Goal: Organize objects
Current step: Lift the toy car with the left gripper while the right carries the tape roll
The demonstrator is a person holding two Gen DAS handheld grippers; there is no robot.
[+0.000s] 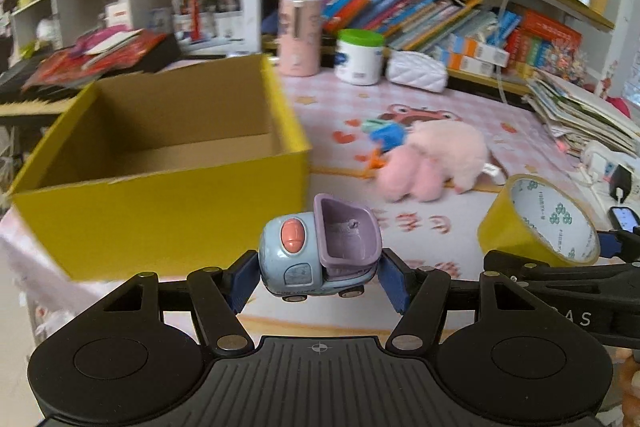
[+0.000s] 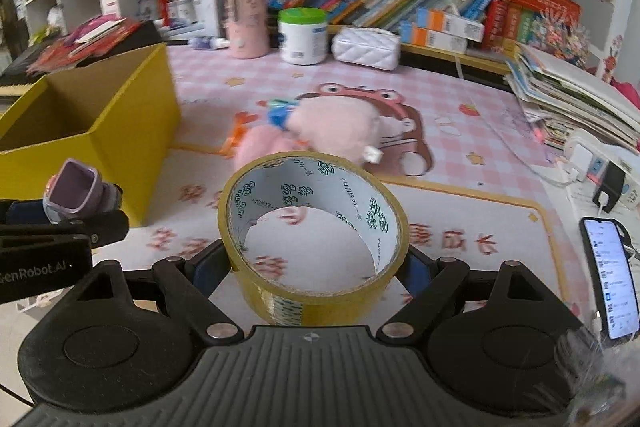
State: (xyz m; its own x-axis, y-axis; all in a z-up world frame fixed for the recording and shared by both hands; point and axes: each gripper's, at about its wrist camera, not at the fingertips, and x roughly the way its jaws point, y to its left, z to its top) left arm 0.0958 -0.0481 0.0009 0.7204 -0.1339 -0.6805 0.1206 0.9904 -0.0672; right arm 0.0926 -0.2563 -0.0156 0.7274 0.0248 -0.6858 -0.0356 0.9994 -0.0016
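My left gripper is shut on a small blue toy truck with a purple bucket, held in the air just right of the yellow cardboard box, which is open and looks empty. My right gripper is shut on a roll of yellow tape, lifted above the mat. The tape roll also shows at the right of the left wrist view, and the toy truck at the left of the right wrist view. A pink plush toy with a blue toy piece lies on the pink mat.
At the back stand a pink cylinder, a white tub with a green lid and a white quilted pouch before shelves of books. A stack of papers and a phone lie on the right. A keyboard sits behind the box.
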